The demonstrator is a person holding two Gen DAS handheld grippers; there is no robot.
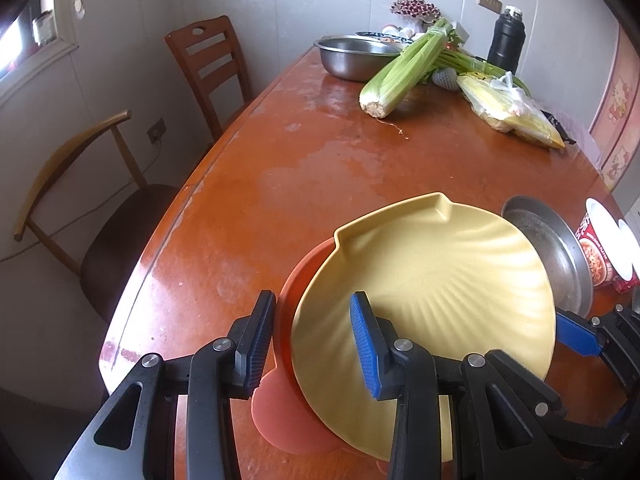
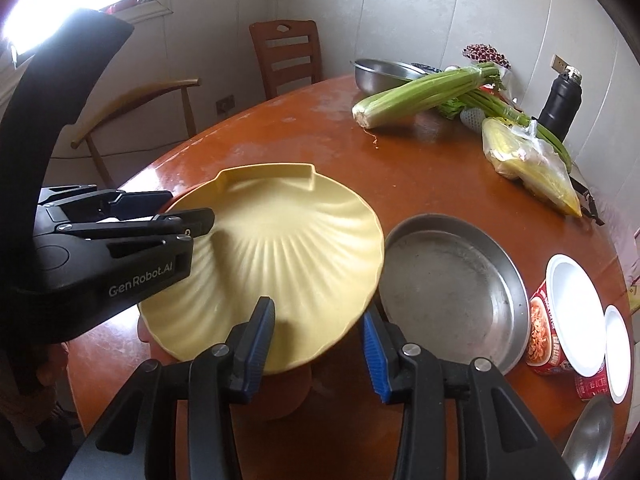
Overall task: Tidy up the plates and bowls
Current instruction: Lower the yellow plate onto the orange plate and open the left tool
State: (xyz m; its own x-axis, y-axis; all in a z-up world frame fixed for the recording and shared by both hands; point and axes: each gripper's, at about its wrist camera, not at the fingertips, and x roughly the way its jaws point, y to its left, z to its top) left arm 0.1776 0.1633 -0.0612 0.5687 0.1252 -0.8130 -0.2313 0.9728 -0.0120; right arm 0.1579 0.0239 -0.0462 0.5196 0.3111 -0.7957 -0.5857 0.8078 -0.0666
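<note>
A yellow shell-shaped plate (image 1: 432, 280) (image 2: 288, 248) lies tilted over an orange plate (image 1: 286, 320) (image 2: 280, 392) on the brown table (image 1: 280, 180). My left gripper (image 1: 316, 340) (image 2: 176, 212) is shut on the yellow plate's left rim, one finger on its top and the other outside the rim. My right gripper (image 2: 320, 344) straddles the plate's near right rim. Its left pad is over the plate and its right pad stands just off the edge, so it is open. A round steel pan (image 2: 448, 280) (image 1: 556, 248) sits to the right of the plates.
An instant noodle cup (image 2: 560, 320) and a steel spoon (image 2: 588, 440) lie near the right edge. Celery (image 1: 404, 68), a steel bowl (image 1: 352, 60), bagged corn (image 2: 528, 164) and a black flask (image 2: 560, 100) crowd the far end. Two chairs (image 1: 208, 68) stand at the left.
</note>
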